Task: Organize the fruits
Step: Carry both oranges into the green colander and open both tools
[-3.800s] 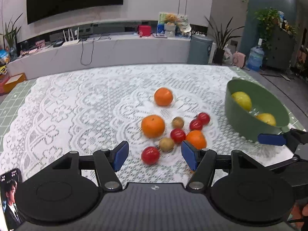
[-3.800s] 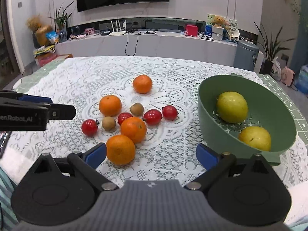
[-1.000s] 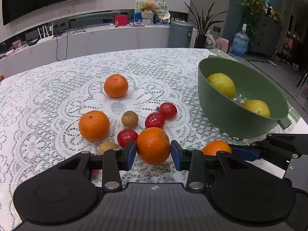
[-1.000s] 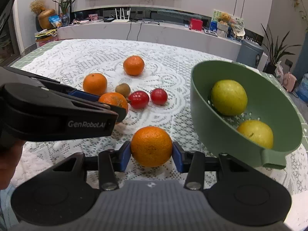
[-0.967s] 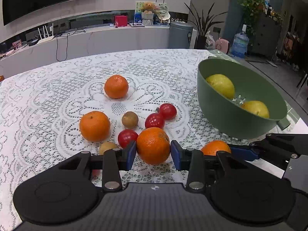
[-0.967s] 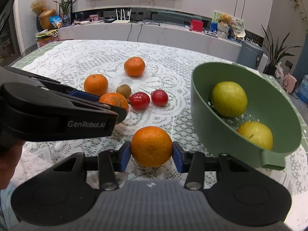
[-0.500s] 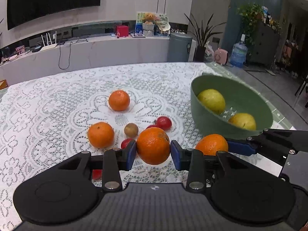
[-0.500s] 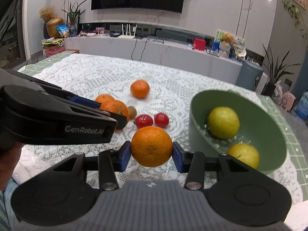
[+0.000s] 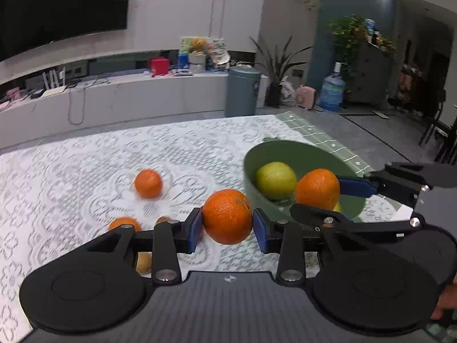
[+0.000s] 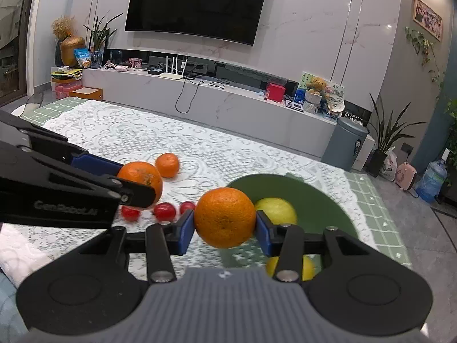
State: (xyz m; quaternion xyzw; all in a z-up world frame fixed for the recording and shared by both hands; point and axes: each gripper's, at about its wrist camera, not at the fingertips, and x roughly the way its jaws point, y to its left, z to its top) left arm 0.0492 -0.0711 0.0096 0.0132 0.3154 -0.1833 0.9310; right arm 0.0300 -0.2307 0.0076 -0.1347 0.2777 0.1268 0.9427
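My left gripper (image 9: 227,227) is shut on a large orange (image 9: 227,216), held clear above the lace cloth. In the right wrist view the same left gripper (image 10: 137,178) and its orange (image 10: 141,177) appear at the left. My right gripper (image 10: 224,230) is shut on a second orange (image 10: 224,217), which in the left wrist view (image 9: 317,189) hangs in front of the green bowl (image 9: 285,144). The bowl (image 10: 314,194) holds two yellow-green fruits (image 10: 275,207). A small orange (image 9: 148,183), another orange (image 9: 124,224) and red tomatoes (image 10: 165,211) lie on the table.
A brown kiwi (image 9: 144,261) lies under my left gripper's frame. The white lace cloth (image 10: 142,140) covers the table, with a green checked edge (image 10: 371,200) to the right of the bowl. A low white console and a grey bin (image 10: 347,145) stand beyond the table.
Both grippers have risen off the table, each carrying its orange. The right gripper's orange now shows against the bowl in the left wrist view. The loose fruit has not moved.
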